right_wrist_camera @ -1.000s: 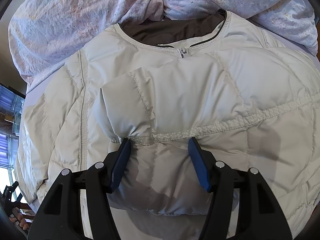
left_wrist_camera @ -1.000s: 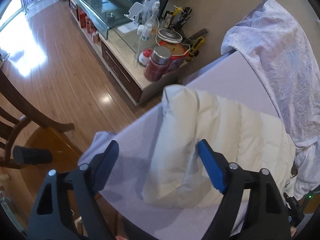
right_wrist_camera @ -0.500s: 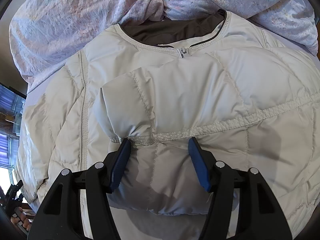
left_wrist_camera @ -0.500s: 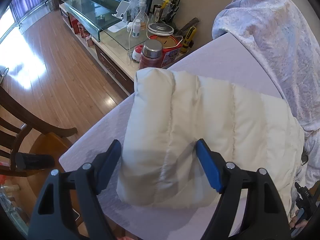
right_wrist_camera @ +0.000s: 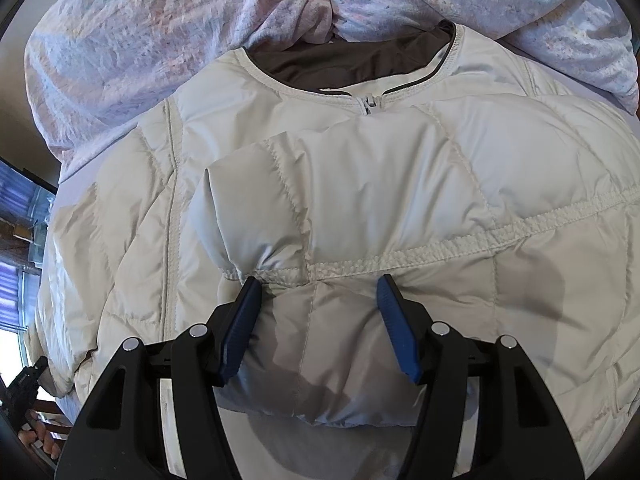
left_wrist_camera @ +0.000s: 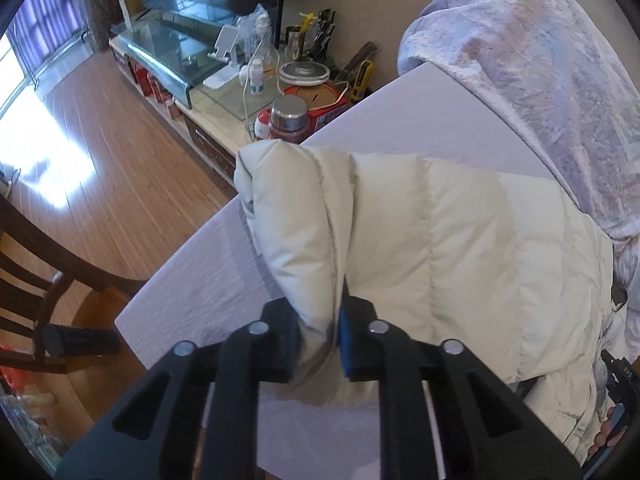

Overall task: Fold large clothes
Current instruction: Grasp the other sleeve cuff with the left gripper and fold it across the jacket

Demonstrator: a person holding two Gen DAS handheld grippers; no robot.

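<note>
A cream quilted down jacket (right_wrist_camera: 400, 140) lies front up on the lilac-covered surface (left_wrist_camera: 200, 272), zipped, its collar towards the blanket. In the left wrist view one puffy sleeve (left_wrist_camera: 440, 240) lies stretched out along the surface. My left gripper (left_wrist_camera: 318, 314) points steeply down and its jaws are closing tight on a pinched ridge of this sleeve near its end. The other sleeve (right_wrist_camera: 340, 200) is folded across the chest. My right gripper (right_wrist_camera: 318, 280) stays clamped around the sleeve's padded end, and the fabric bulges between its blue pads (right_wrist_camera: 400, 340).
A crumpled pale floral blanket (left_wrist_camera: 540, 60) (right_wrist_camera: 160, 40) is heaped along the far side. Past the surface's edge stand a low glass-topped cabinet (left_wrist_camera: 216, 92) crowded with bottles and a steel flask (left_wrist_camera: 288, 116), a dark wooden chair (left_wrist_camera: 40, 240) and wooden floor (left_wrist_camera: 100, 140).
My left gripper went from wide open over the sleeve to shut on a fold of it, sliding along the sleeve and rolling a little. The right gripper and its sleeve have not moved.
</note>
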